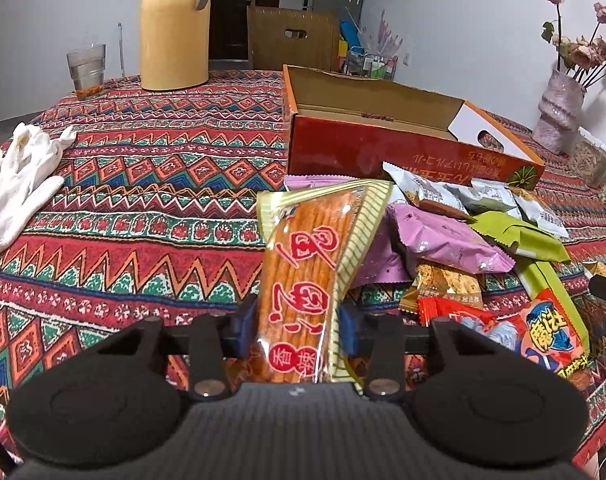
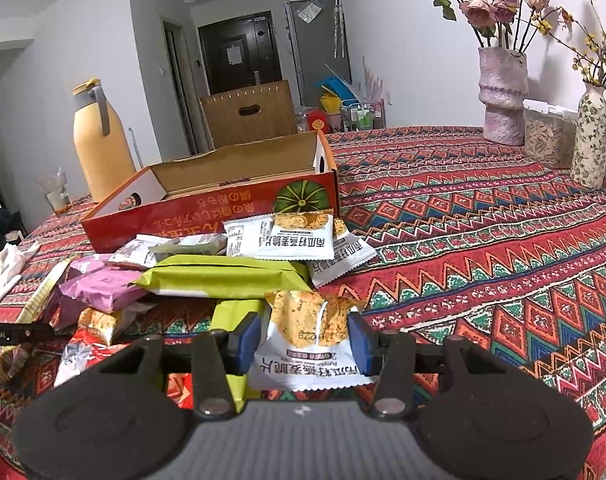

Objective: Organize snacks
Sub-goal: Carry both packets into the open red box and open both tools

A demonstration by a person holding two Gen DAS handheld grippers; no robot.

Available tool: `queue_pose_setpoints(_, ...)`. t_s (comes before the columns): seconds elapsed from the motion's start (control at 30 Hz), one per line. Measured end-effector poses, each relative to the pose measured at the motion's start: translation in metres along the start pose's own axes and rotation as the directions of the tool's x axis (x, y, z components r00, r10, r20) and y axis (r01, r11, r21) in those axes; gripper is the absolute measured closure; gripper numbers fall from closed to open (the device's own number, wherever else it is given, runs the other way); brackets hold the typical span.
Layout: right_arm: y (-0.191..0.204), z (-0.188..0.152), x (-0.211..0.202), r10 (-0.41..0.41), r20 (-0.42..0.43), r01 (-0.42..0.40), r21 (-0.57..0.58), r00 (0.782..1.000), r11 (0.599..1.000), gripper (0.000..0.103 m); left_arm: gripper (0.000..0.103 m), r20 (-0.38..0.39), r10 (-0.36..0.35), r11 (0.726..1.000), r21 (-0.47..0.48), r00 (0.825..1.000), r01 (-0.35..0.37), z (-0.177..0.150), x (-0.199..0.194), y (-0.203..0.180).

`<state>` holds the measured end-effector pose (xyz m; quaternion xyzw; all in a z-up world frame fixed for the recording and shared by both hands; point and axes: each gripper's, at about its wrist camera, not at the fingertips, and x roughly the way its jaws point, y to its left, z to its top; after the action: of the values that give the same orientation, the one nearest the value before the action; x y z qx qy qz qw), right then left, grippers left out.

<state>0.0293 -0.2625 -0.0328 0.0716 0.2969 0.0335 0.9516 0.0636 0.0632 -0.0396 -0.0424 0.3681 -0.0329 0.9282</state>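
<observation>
1. Blue pads of the left gripper (image 1: 299,334) press on both sides of a long clear pack of orange spicy sticks (image 1: 303,280), so its narrow gap is filled by the pack, which stands tilted up off the tablecloth (image 1: 143,184).
2. Likewise, the right gripper (image 2: 305,344) is closed to a narrow gap on a small white pumpkin-seed crisp sachet (image 2: 307,344), pinched across its width.
3. Each hand seems to hold 1 snack clear of the heap so it can go into the open red carton (image 1: 383,148), which sits just behind the pile with its mouth facing up.
4. Still loose in front of the carton lie a pink packet (image 1: 443,244), a green packet (image 2: 223,276), several more white sachets (image 2: 291,236) and a red wrapper (image 1: 551,340), overlapping one another.
5. Off to the side are a white glove (image 1: 15,184), a yellow thermos jug (image 1: 175,32) and a vase of dried roses (image 2: 503,96), well apart from the snacks.
6. Writing: the stick pack carries big red Chinese characters and a round red seal; the sachets read "南瓜籽燕麦脆片", upside down; the carton bears a pumpkin picture with inverted Japanese print I cannot make out.
</observation>
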Motion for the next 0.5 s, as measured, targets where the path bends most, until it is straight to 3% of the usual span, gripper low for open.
queue_pose_setpoints(0.5,0.009,0.006,-0.014,0.017,0.042,-0.016,-0.023,0.999,1.0,0.057,0.064,0.121,0.003,1.0,0.025,0.993,-0.006,0.019,-0.033,-0.017)
